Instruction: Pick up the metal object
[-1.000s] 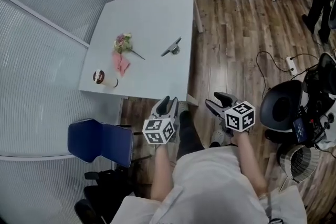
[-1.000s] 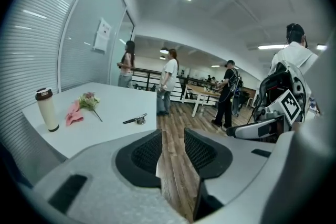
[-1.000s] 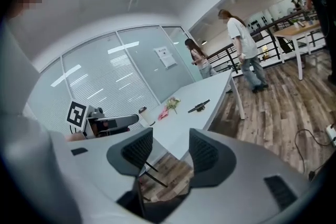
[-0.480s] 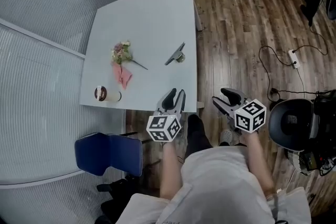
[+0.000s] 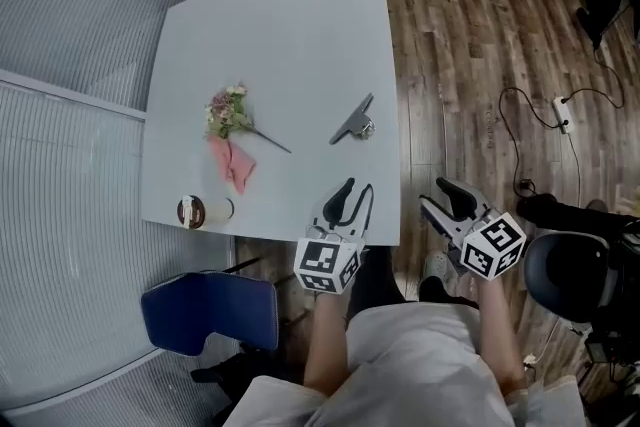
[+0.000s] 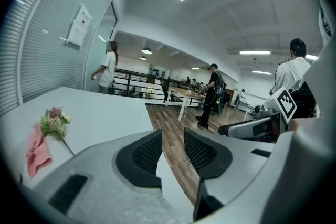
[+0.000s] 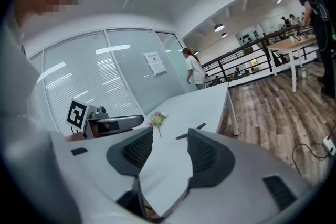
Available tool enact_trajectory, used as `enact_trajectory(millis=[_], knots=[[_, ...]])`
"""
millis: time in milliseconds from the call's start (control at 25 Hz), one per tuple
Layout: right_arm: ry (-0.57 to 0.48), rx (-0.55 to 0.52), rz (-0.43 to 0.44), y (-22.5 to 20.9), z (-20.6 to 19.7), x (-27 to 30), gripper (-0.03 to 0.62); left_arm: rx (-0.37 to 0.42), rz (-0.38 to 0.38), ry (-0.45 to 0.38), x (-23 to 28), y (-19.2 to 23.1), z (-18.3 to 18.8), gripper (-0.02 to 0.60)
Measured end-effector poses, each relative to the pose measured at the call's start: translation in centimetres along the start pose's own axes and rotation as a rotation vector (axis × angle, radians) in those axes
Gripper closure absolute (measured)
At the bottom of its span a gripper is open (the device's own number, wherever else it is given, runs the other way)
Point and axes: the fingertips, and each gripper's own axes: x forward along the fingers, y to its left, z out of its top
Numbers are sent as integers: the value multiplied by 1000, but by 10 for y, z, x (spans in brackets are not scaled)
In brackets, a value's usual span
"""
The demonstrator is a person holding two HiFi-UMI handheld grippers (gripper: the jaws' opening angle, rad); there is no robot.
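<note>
The metal object (image 5: 352, 121), a slim dark-grey piece with a shiny knob, lies on the white table (image 5: 290, 25) near its right edge. In the right gripper view the metal object (image 7: 182, 136) shows as a dark sliver just past the jaws. My left gripper (image 5: 350, 199) hovers over the table's near edge, open and empty, short of the object. In its own view the left gripper (image 6: 172, 140) holds nothing. My right gripper (image 5: 451, 198) is open over the floor right of the table; from its own camera the right gripper (image 7: 170, 138) is empty too.
A small flower sprig (image 5: 228, 112), a pink cloth (image 5: 233, 166) and a cup (image 5: 192, 211) lie on the table's left part. A blue chair (image 5: 210, 311) stands below the near-left corner. A black chair (image 5: 566, 276) and a floor cable (image 5: 525, 105) are at the right.
The table has drawn closer in the head view. Both grippers have come forward; the left one now reaches over the table's near edge. Neither has taken hold of anything.
</note>
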Motion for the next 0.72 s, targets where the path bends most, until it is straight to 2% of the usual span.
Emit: enact_trajectory(millis=[360,600,720], knots=[[14,11,-103,-10,9,89,390,113,-122,77,56,66,-7,449],[4,8,-187,-3,20,108,391,226,-205,143,89,82,-20,449],[-37,58,-241,-13,23,113,393,257,-220,170,109,91,-36,449]])
